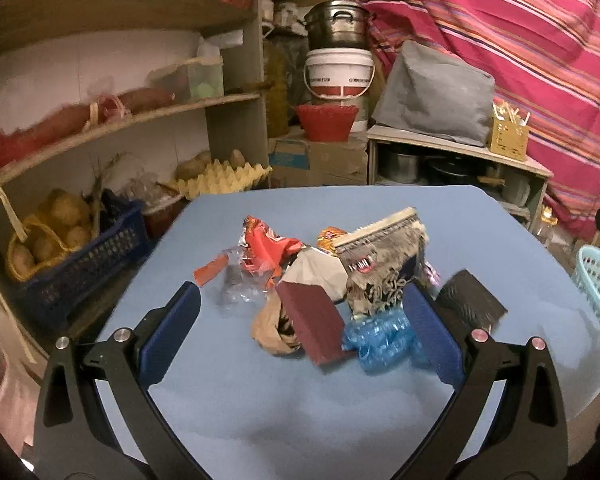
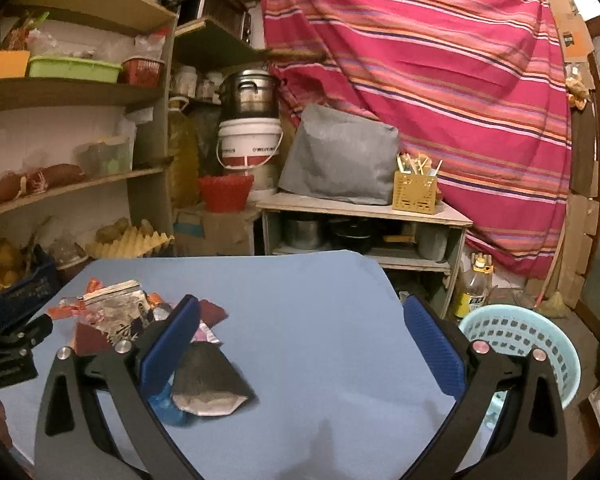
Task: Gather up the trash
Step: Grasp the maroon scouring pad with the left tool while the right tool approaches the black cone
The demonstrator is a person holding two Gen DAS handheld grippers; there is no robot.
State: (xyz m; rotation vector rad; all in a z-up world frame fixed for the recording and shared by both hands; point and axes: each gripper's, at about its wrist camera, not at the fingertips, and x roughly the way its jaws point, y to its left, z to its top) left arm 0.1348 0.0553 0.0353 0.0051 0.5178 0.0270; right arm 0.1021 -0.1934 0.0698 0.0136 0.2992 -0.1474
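A pile of trash lies on the blue table (image 1: 260, 400): a red snack wrapper (image 1: 266, 250), a maroon packet (image 1: 314, 322), a crushed blue plastic bottle (image 1: 380, 340), a patterned foil bag (image 1: 384, 268), a brown crumpled paper (image 1: 270, 330) and a dark pouch (image 1: 470, 300). My left gripper (image 1: 300, 300) is open, its blue pads on either side of the pile and a little above it. My right gripper (image 2: 300, 312) is open and empty over bare table, right of the pile; the dark pouch (image 2: 210, 380) lies beside its left finger (image 2: 168, 348). A light blue basket (image 2: 520, 352) stands right of the table.
Shelves on the left hold a blue crate (image 1: 88, 264) with potatoes and an egg tray (image 1: 224, 178). Behind the table stand a low cabinet (image 2: 364, 220), a white bucket (image 2: 248, 142), a red basket (image 2: 224, 192) and a striped pink cloth (image 2: 440, 80). A bottle (image 2: 474, 292) stands on the floor.
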